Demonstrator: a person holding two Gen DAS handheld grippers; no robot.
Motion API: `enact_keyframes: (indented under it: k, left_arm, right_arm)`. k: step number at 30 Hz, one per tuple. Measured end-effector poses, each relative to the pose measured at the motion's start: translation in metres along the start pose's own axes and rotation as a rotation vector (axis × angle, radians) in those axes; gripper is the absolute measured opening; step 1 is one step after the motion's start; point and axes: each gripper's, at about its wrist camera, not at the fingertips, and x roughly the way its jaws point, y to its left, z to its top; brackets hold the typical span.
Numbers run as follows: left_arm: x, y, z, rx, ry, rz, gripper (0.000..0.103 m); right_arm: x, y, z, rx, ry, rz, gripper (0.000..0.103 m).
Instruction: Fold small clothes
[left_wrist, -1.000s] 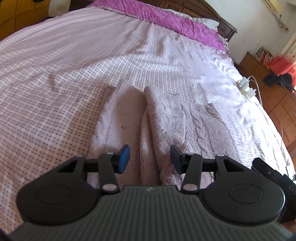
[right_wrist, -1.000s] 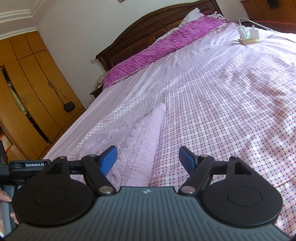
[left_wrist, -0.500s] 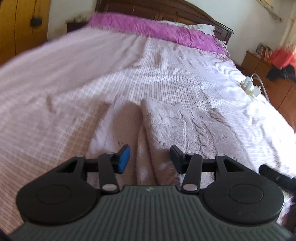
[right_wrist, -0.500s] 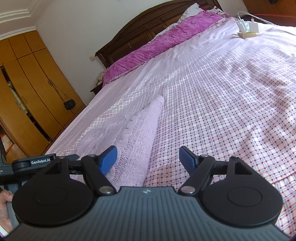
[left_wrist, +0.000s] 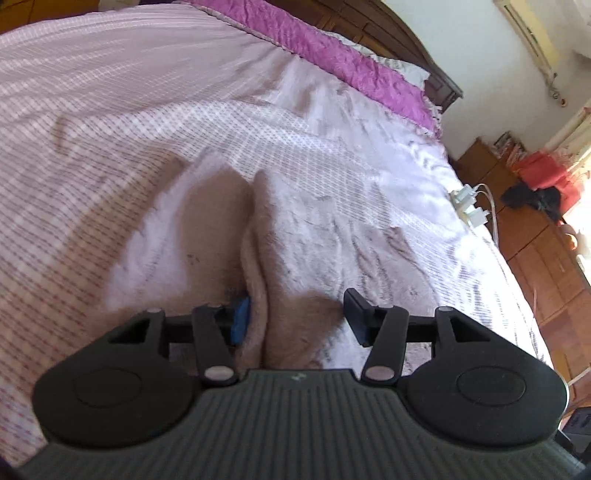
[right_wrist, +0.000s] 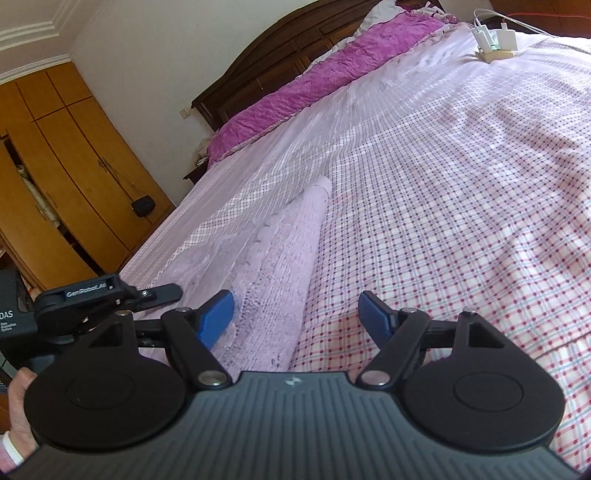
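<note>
Knit garment (left_wrist: 325, 236) lies folded lengthwise on the bed (left_wrist: 110, 92), near edge. Left tool (left_wrist: 295, 317): jaws have just been opening, fold between them, pads not pressing; released. It has dipped closer than a second ago. Right tool (right_wrist: 295, 314): spread wide, empty, straddling the garment's right edge. Likely regrasp for the next fold.

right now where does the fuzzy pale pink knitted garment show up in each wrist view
Left wrist view: the fuzzy pale pink knitted garment fills the lower centre, folded into two lobes, its near fold between the open fingers of the left gripper.
Right wrist view: it lies lower left of centre, a long strip running up the checked bedspread.
Shared landmark: the white chargers on the bed.
</note>
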Motion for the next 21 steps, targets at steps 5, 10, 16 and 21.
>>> enact_keyframes:
  k: [5,10,16,21]
  left_arm:
    - [0.002,-0.007,-0.009,0.046,-0.062,0.002,0.030]
    - [-0.020,-0.014,0.002,0.077,-0.137,-0.025,0.022]
    - [-0.052,-0.005,0.035,0.137,-0.180,0.090,0.022]
    - [-0.025,0.035,0.029,0.175,-0.003,0.182,0.030]
  right_arm:
    - [0.004,0.005,-0.001,-0.007,0.014,0.024,0.080]
    - [0.008,0.033,0.005,-0.044,0.035,0.134,0.080]
    - [0.021,0.072,-0.004,-0.153,0.087,0.204,0.080]
    - [0.026,0.077,-0.011,-0.202,0.106,0.185,0.081]
